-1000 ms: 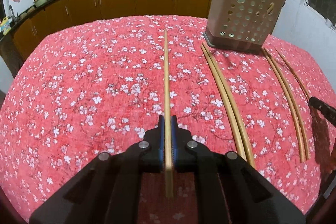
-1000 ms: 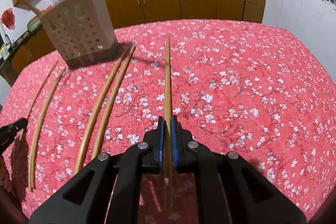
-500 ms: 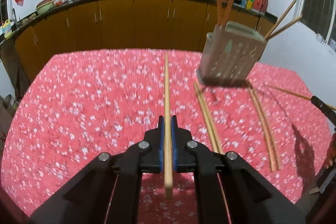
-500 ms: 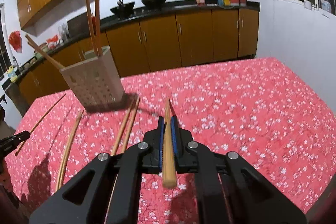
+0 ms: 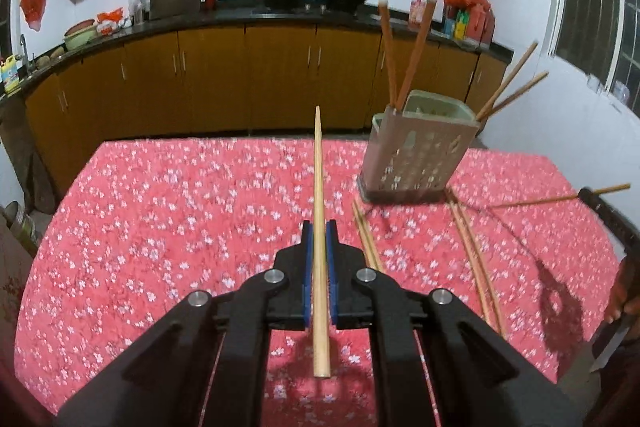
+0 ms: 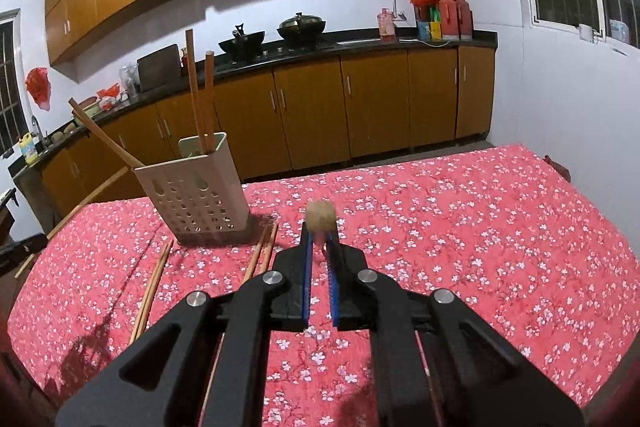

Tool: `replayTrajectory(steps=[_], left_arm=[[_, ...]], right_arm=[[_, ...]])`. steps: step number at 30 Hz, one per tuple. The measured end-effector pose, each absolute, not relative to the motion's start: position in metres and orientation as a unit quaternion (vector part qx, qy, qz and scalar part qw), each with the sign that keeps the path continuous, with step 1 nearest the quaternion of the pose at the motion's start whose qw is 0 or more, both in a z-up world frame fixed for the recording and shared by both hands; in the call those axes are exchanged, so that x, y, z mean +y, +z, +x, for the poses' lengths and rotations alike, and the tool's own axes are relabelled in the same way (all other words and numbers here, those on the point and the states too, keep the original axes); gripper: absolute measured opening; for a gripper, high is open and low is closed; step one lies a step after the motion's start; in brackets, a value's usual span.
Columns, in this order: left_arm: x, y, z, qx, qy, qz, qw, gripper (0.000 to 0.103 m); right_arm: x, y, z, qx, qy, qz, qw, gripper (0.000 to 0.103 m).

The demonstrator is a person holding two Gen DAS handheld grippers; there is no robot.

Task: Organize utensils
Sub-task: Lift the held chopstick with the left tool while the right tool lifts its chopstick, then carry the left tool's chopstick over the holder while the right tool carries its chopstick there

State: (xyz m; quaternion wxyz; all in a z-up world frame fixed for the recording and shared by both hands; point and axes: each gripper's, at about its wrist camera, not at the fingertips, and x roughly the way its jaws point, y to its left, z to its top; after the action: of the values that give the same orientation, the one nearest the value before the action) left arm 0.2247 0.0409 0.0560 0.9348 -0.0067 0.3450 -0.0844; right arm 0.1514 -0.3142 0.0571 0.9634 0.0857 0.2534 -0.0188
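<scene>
Two grippers each clamp one chopstick: your left gripper (image 5: 319,227) holds a chopstick (image 5: 318,211) lengthwise. Your right gripper (image 6: 320,227) pinches its chopstick (image 6: 320,215) end-on, near the holder (image 6: 192,187).

- Right gripper (image 6: 319,247) clamped on a chopstick (image 6: 320,220), seen end-on — blunt end faces the camera.
- Holder (image 6: 192,193) stands on the red floral tablecloth (image 6: 460,227), left of the gripper; chopsticks stand upright and lean out of it.
- One pair (image 6: 262,255) lies by the holder's base; another pair (image 6: 154,285) lies further left.
- Left edge: a chopstick (image 6: 66,221) held off the cloth, tilted.
</scene>
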Motion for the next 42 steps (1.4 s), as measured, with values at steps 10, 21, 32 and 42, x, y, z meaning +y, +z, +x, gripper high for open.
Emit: replayTrajectory(steps=[10, 21, 32, 42], left_arm=[[0.044, 0.053, 0.226, 0.347, -0.073, -0.012, 0.935, 0.007], [0.049, 0.088, 0.220, 0.303, -0.077, -0.028, 0.950, 0.007], [0.022, 0.158, 0.209, 0.235, -0.130, -0.005, 0.963, 0.007], [-0.018, 0.222, 0.224, 0.123, -0.150, -0.033, 0.981, 0.007]], right_arm=[[-0.316, 0.055, 0.152, 0.254, -0.019, 0.087, 0.963, 0.008], [-0.314, 0.069, 0.150, 0.234, -0.014, 0.088, 0.968, 0.008], [-0.296, 0.151, 0.141, 0.157, 0.063, 0.100, 0.980, 0.007], [-0.252, 0.207, 0.157, 0.027, 0.092, 0.096, 0.991, 0.007]])
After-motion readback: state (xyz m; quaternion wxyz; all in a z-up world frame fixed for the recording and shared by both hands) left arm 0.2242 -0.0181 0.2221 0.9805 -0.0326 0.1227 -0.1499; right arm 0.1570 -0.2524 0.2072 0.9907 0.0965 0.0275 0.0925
